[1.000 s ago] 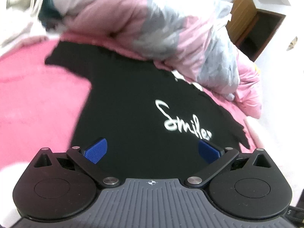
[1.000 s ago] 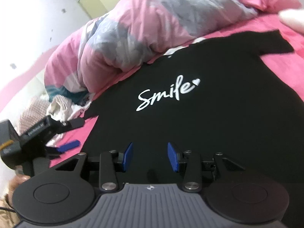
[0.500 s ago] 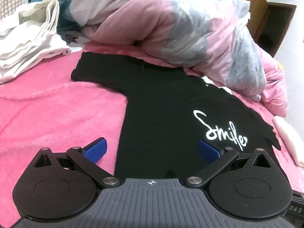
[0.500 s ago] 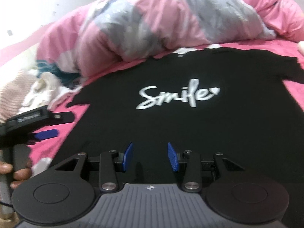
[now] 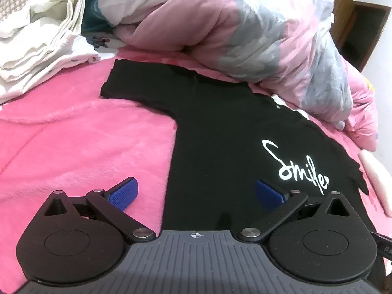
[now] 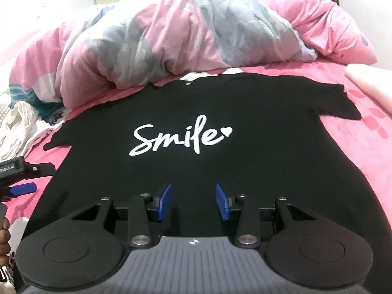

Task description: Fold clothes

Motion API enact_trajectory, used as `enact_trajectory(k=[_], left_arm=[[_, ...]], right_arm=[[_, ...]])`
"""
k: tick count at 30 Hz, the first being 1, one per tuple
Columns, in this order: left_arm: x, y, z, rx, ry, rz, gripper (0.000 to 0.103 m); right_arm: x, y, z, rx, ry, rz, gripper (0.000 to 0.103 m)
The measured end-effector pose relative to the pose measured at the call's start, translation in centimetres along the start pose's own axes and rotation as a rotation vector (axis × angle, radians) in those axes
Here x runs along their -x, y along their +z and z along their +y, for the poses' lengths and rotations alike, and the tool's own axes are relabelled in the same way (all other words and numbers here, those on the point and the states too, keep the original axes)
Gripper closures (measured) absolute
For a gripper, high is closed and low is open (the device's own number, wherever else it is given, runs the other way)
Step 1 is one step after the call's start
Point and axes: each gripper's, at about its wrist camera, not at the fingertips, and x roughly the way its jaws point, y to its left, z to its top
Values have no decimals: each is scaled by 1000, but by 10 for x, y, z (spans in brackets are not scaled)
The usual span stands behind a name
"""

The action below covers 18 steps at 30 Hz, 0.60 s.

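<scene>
I am hovering the left tongs (image 5: 194, 193), spread wide and gripping nothing, over the side edge of the black T-shirt (image 6: 196, 112) lying flat, print up, on the pink bed (image 5: 73, 134), while the right tongs (image 6: 192, 202), partly open and empty, are hanging over its lower hem, probably positioning for a first fold.

A: We see matt black cloth in the T-shirt (image 6: 245, 161), its white lettering (image 6: 181, 134) smooth and faintly glossy.

B: Beneath it we find a fuzzy pink blanket (image 5: 73, 147). The far duvet (image 5: 245, 36) looks slightly sheened, crinkled.

A: We note the left gripper (image 5: 196, 193): matt black plastic arms, ribbed blue pads, shiny metal pivots.

B: Far right, brown wood furniture (image 5: 343, 12).
</scene>
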Motion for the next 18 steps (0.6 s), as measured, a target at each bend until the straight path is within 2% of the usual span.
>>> enact_trajectory(k=[18], left_arm=[[-11, 10, 13, 11, 25, 17, 0]], right_arm=[[-17, 11, 28, 35, 38, 47, 60]])
